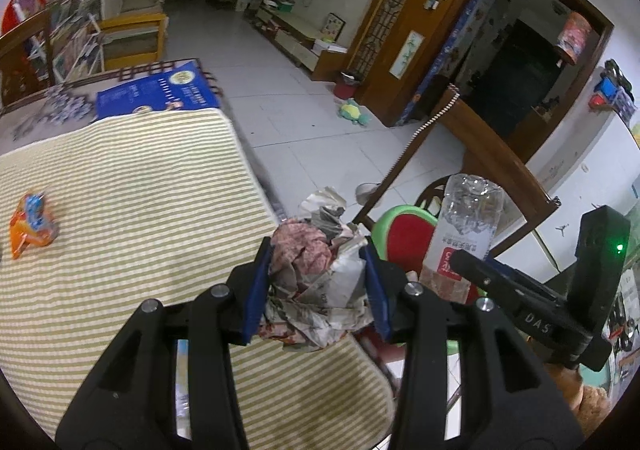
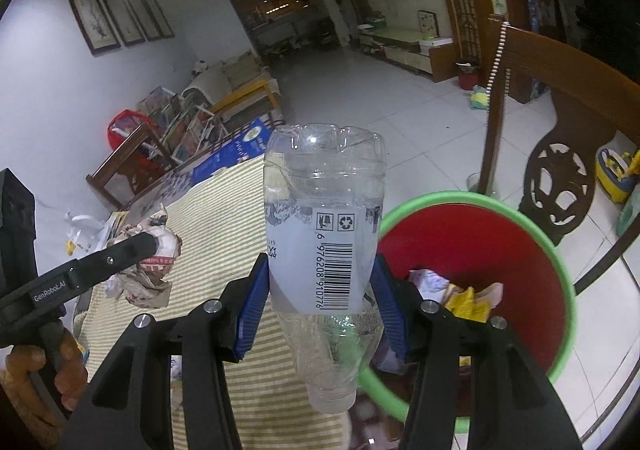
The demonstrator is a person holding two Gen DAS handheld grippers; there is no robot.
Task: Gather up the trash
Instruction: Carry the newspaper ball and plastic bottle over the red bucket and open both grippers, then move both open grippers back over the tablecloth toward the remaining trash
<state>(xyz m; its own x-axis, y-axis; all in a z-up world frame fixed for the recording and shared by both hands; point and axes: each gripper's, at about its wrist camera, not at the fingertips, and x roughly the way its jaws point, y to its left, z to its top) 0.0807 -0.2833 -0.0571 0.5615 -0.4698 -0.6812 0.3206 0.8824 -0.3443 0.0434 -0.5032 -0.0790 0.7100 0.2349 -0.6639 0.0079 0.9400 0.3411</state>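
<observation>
We see the paper wad (image 1: 316, 282) clenched in the left gripper (image 1: 318, 286) over the worktop (image 1: 140, 189) edge; the bottle (image 2: 324, 246) (neck down) is gripped by the right gripper (image 2: 320, 306) beside the bin (image 2: 560, 250). A wrapper (image 1: 32, 223) lies on the worktop.

Two grippers: left gripper (image 1: 318, 282), right gripper (image 2: 320, 302)
One crumpled paper ball (image 1: 316, 282), lower centre of left wrist view
One clear plastic bottle (image 2: 324, 242), centre of right wrist view
One orange snack wrapper (image 1: 32, 228), left edge of left wrist view
One red bin with green rim (image 2: 532, 246), lower right of right wrist view
Four framed pictures (image 2: 120, 15) on wall, upper left of right wrist view
One blue box (image 1: 158, 93), upper left of left wrist view
One hand (image 2: 40, 382), lower left of right wrist view
</observation>
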